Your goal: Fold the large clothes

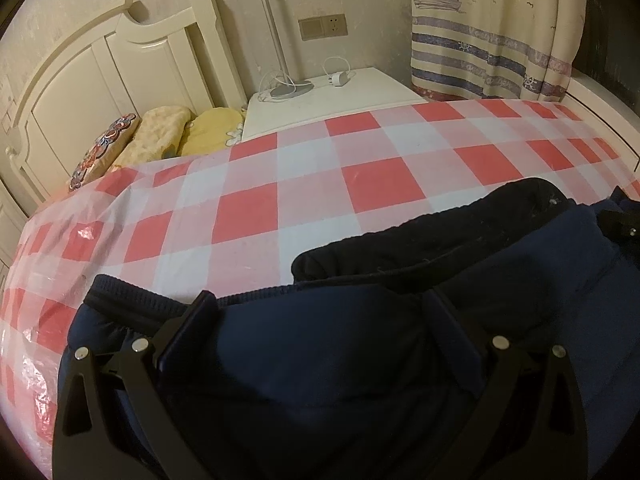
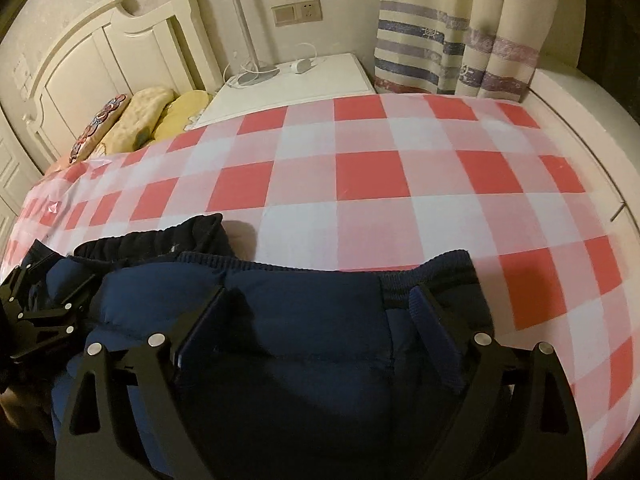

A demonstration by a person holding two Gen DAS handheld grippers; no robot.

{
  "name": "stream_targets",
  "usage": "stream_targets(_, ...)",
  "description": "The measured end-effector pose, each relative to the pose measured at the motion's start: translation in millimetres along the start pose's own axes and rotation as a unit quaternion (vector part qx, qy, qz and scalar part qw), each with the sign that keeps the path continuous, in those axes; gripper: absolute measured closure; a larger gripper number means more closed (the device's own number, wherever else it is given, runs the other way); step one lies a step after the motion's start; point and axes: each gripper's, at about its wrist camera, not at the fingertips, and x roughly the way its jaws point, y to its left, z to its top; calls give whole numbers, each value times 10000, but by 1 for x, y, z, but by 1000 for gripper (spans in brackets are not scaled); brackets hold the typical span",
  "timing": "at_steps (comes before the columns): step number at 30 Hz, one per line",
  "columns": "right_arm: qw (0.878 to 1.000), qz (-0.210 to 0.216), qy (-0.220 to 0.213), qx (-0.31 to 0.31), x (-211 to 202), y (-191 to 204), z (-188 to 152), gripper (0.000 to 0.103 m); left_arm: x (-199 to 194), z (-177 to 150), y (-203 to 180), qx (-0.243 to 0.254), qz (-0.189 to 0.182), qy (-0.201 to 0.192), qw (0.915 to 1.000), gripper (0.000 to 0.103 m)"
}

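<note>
Right wrist view – navy garment [image 2: 304, 320], near part cut off, lining dark.

Left hand-held gripper [image 1: 320, 312]: matte black angular frame, triangular cut-outs, round silver screw heads, dark blue pads on two fingers. Right hand-held gripper [image 2: 320, 304]: identical black frame, silver screws, blue pads.

Navy padded garment [image 1: 340, 360] running off the bottom edge in both views, its full shape untold, black waistband piece [image 1: 440, 232] partly tucked under it, right hand-held gripper [image 1: 624, 228] clipped at the right edge of the left view, curtain [image 2: 452, 40] cropped at the top
</note>
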Motion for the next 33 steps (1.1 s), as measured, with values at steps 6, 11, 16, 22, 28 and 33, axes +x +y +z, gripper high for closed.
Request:
stream_targets(6,9999,86,-21,63,2,-3,-4,16,0,0,0,2,5,-1,10000,2)
stream_targets(11,9999,135,-31,102,3,-6,-4,16,0,0,0,19,26,-16,10000,2)
stream_targets(16,9999,102,-38,94,3,-5,-3,17,-18,0,14,-188,-141,-147,9996,2)
stream_targets(22,9999,104,-76,114,0,-7,-4,17,-35,-19,80,-876,125,100,9960,3)
stream_targets(28,9999,98,-44,119,2,-7,-4,17,-4,-32,103,-1198,-544,675,9890,2)
stream_targets(33,9999,107,-9,123,1,-6,-2,17,-7,-35,102,-1275,-492,563,9890,2)
